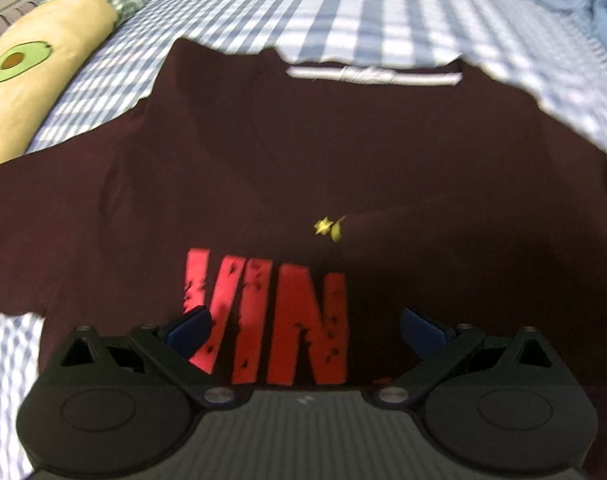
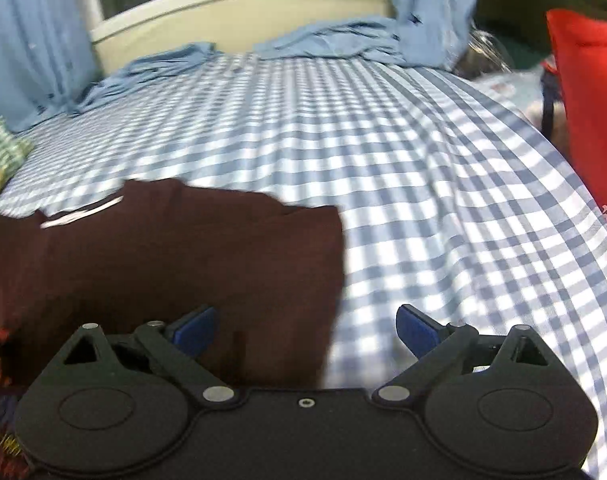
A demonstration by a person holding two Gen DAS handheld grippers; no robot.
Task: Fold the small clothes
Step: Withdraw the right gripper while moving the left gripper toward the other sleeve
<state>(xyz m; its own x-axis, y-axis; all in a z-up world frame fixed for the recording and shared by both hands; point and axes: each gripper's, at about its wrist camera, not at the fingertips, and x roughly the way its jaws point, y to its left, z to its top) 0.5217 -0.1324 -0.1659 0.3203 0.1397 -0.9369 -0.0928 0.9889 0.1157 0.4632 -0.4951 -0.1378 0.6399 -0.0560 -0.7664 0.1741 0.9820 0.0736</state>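
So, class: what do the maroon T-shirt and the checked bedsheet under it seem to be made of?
Maroon T-shirt: probably soft matte cotton knit; it lies limp with shallow creases, and its red lettering looks printed and cracked. Checked bedsheet: likely thin woven cotton, matte, rippling in fine folds.

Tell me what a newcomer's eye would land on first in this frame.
Most likely the dark maroon T-shirt spread flat on the blue-and-white checked bedsheet, with the big red letters on its chest filling the left wrist view, right ahead of the open left gripper. Next, the yellow avocado pillow at the far left, and the bright red cushion at the right edge beyond the open right gripper.
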